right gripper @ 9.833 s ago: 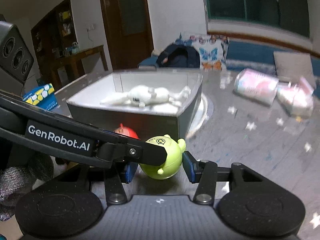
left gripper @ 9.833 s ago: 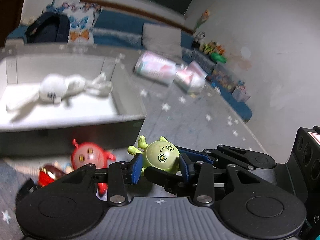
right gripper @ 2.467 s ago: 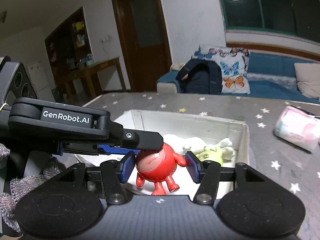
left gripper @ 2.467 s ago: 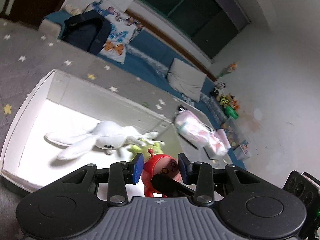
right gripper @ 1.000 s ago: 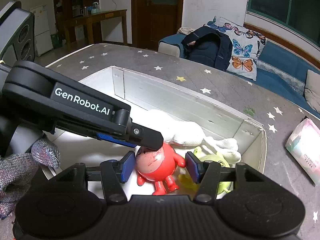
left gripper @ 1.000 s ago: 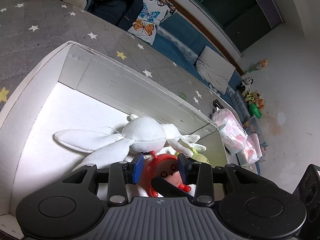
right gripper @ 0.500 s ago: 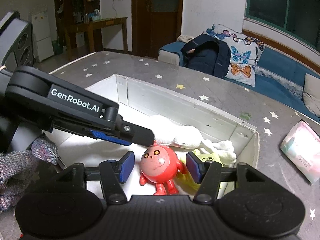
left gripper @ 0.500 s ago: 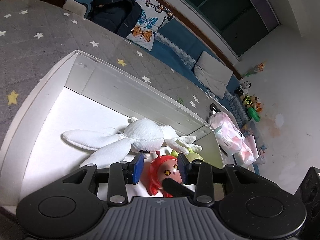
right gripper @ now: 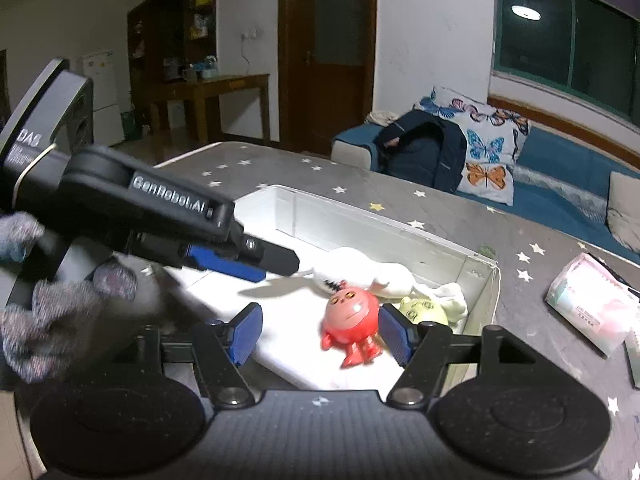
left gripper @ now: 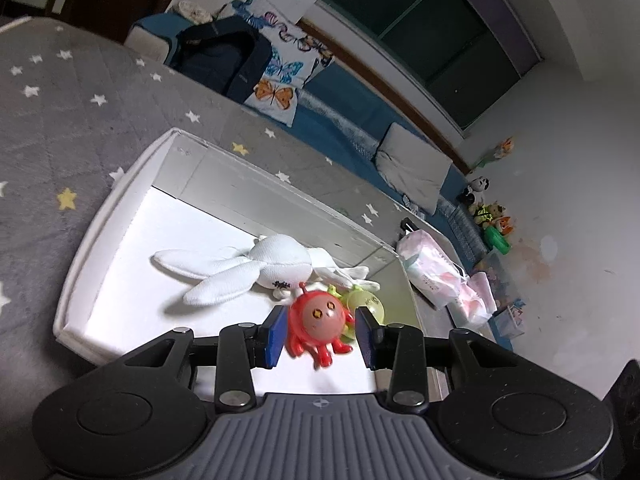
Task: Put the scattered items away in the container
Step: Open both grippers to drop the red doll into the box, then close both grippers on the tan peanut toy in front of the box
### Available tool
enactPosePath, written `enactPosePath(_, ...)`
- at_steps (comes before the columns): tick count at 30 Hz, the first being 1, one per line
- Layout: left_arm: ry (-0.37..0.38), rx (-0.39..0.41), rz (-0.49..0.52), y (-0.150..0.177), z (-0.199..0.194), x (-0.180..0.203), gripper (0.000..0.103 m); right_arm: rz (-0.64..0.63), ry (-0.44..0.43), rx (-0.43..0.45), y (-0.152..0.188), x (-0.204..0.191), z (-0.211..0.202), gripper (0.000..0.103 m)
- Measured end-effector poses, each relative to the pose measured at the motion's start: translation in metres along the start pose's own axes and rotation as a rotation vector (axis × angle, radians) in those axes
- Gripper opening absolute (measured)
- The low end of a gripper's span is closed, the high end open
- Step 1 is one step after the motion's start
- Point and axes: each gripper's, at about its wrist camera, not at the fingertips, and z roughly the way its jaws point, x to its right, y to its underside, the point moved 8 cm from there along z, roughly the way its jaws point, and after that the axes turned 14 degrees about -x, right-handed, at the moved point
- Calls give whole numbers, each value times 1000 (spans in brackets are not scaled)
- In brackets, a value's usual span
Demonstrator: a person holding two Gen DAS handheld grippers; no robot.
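A red round toy figure [left gripper: 318, 320] [right gripper: 350, 314] lies on the floor of the white box [left gripper: 120, 184] [right gripper: 494, 280], next to a green toy [left gripper: 366, 302] [right gripper: 424, 308] and a white plush rabbit [left gripper: 280, 260] [right gripper: 384, 272]. My right gripper [right gripper: 320, 338] hovers over the box's near side. Its jaws are opening, and the red toy lies below them, close to the right pad and free of both. My left gripper [left gripper: 320, 338] is open. In the right wrist view its fingers [right gripper: 280, 260] hang to the left of the toy, clear of it.
The box stands on a grey mat with stars [left gripper: 80, 100]. Pink tissue packs [left gripper: 432, 276] [right gripper: 588, 300] lie on the mat right of the box. A dark backpack [right gripper: 424, 148] and a butterfly cushion [right gripper: 488, 148] sit on the blue couch behind. A gloved hand [right gripper: 60, 312] holds the left gripper.
The right jaws have spread and let go of the red toy, which now rests in the box. Both grippers have pulled back and up; the left finger has come off the toy.
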Motion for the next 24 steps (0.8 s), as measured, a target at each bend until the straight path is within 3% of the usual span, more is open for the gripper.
enactPosePath(8, -10, 47, 47, 43, -41, 12, 39, -52, -34, 14, 40, -30, -33, 77)
enactPosePath(15, -7, 69, 82, 83, -67, 22, 39, -81, -76, -26, 76, -55, -36, 79)
enactPosePath(24, 9, -35, 137, 133, -59, 34, 39, -78, -105, -79, 102, -66, -18, 79)
